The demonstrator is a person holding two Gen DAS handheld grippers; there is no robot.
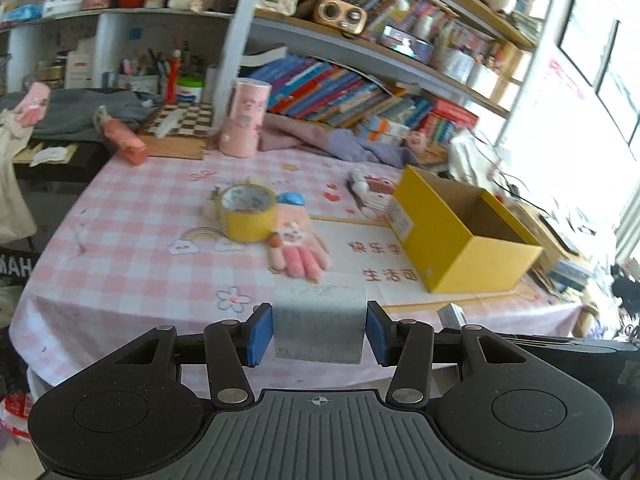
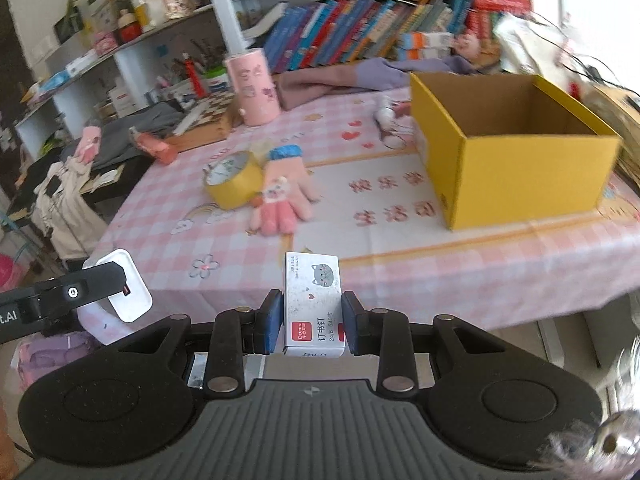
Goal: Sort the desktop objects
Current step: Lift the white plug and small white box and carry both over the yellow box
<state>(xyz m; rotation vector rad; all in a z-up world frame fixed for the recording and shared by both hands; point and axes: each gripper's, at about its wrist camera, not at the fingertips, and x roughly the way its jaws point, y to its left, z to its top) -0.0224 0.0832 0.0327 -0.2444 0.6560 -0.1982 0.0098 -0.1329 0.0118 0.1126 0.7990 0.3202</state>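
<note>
Left hand-held gripper [image 1: 319,330] clamped on grey block [image 1: 320,322], right hand-held gripper [image 2: 311,324] clamped on staple box [image 2: 313,304], both off table [image 1: 132,216] near edge; yellow box [image 2: 516,148] at 1 o'clock, open

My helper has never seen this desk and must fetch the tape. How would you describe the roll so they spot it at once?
Start at the open yellow cardboard box on the pink checked tablecloth. To its left lies a pink knitted glove with a blue cuff; the tape roll sits against that glove's far side. It is the only ring-shaped thing there, wide and yellow with a pale core.
</note>
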